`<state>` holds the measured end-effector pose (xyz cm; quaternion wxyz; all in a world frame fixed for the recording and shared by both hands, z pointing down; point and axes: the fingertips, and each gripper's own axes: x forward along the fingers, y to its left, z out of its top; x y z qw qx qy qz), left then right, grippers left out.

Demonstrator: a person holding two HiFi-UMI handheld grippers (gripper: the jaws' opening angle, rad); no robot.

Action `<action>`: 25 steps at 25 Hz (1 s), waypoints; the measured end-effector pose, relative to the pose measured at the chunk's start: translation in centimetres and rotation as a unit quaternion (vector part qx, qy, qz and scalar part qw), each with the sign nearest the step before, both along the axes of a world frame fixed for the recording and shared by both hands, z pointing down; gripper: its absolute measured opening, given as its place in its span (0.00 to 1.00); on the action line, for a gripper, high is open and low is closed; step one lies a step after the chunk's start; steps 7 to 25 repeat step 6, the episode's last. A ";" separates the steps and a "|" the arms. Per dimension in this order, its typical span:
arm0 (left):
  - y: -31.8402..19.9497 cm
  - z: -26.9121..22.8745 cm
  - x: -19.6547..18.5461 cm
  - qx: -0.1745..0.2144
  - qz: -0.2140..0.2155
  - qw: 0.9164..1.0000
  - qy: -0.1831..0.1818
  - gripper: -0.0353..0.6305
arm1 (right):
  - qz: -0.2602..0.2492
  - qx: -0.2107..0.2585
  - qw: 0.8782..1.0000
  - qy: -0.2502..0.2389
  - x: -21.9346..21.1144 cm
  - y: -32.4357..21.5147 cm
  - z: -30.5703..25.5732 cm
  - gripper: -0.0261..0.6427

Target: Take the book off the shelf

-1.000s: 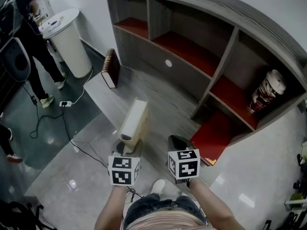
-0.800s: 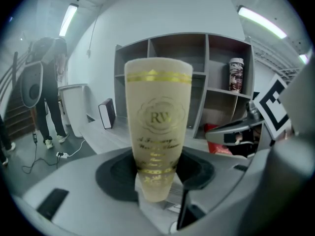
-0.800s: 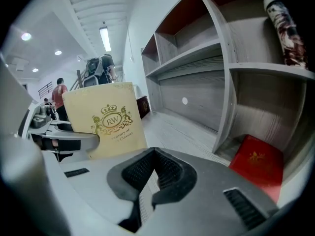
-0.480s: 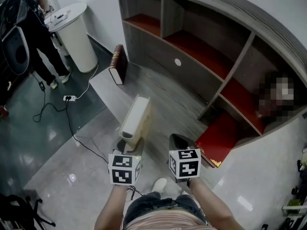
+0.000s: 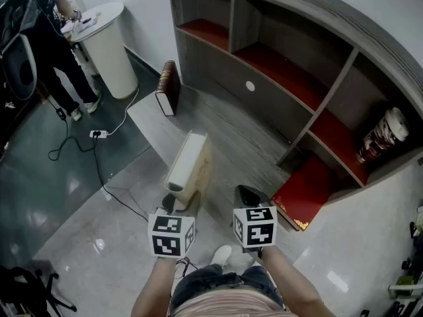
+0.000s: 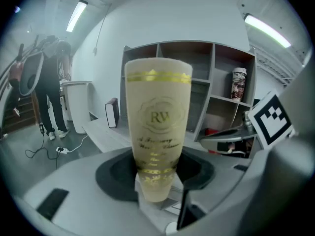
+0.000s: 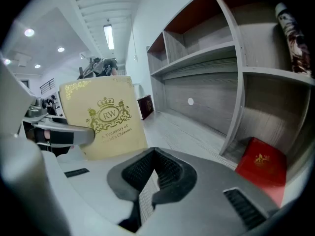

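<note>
A cream hardback with gold print [image 5: 188, 166] stands upright in my left gripper [image 5: 174, 201], spine toward me, held above the low grey platform. In the left gripper view the jaws are shut on the foot of the cream book [image 6: 156, 127], which fills the middle of that view. My right gripper [image 5: 248, 195] hovers just right of the book, shut with nothing in it. In the right gripper view the toothed pads [image 7: 165, 173] meet, and the book's front cover [image 7: 106, 116] shows at the left. The grey shelf unit with red floors [image 5: 277, 51] lies ahead.
A brown book [image 5: 168, 87] stands on the platform's far end. A red book [image 5: 301, 191] leans in the lowest shelf bay, and a printed can [image 5: 379, 136] sits in the bay to the right. A white round bin [image 5: 109, 43], a person [image 5: 54, 35] and a floor cable [image 5: 99, 135] are at left.
The head view has drifted, so the shelf and brown book now sit further right in frame. Both grippers and the cream book keep the same pose.
</note>
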<state>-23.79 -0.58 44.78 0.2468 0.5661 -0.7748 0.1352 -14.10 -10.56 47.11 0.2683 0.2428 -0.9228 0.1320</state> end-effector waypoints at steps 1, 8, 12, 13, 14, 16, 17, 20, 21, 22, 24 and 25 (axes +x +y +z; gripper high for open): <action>0.1 -0.1 0.0 0.000 0.002 1.000 -0.002 0.37 | 0.002 0.000 1.000 0.000 0.0 0.1 0.0 0.05; 1.1 -0.3 0.0 -0.001 0.005 1.000 -0.004 0.37 | 0.005 -0.002 1.000 0.002 0.1 1.2 0.1 0.05; 1.1 -0.3 0.0 -0.001 0.005 1.000 -0.004 0.37 | 0.005 -0.002 1.000 0.002 0.1 1.2 0.1 0.05; 1.1 -0.3 0.0 -0.001 0.005 1.000 -0.004 0.37 | 0.005 -0.002 1.000 0.002 0.1 1.2 0.1 0.05; 1.1 -0.3 0.0 -0.001 0.005 1.000 -0.004 0.37 | 0.005 -0.002 1.000 0.002 0.1 1.2 0.1 0.05; 1.1 -0.3 0.0 -0.001 0.005 1.000 -0.004 0.37 | 0.005 -0.002 1.000 0.002 0.1 1.2 0.1 0.05; 1.1 -0.3 0.0 -0.001 0.005 1.000 -0.004 0.37 | 0.005 -0.002 1.000 0.002 0.1 1.2 0.1 0.05; 1.1 -0.3 0.0 -0.001 0.005 1.000 -0.004 0.37 | 0.005 -0.002 1.000 0.002 0.1 1.2 0.1 0.05; 1.1 -0.3 0.0 -0.001 0.005 1.000 -0.004 0.37 | 0.005 -0.002 1.000 0.002 0.1 1.2 0.1 0.05; 1.1 -0.3 0.0 -0.001 0.005 1.000 -0.004 0.37 | 0.005 -0.002 1.000 0.002 0.1 1.2 0.1 0.05; 1.1 -0.3 0.0 -0.001 0.005 1.000 -0.004 0.37 | 0.005 -0.002 1.000 0.002 0.1 1.2 0.1 0.05; 1.1 -0.3 0.0 -0.001 0.005 1.000 -0.004 0.37 | 0.005 -0.002 1.000 0.002 0.1 1.2 0.1 0.05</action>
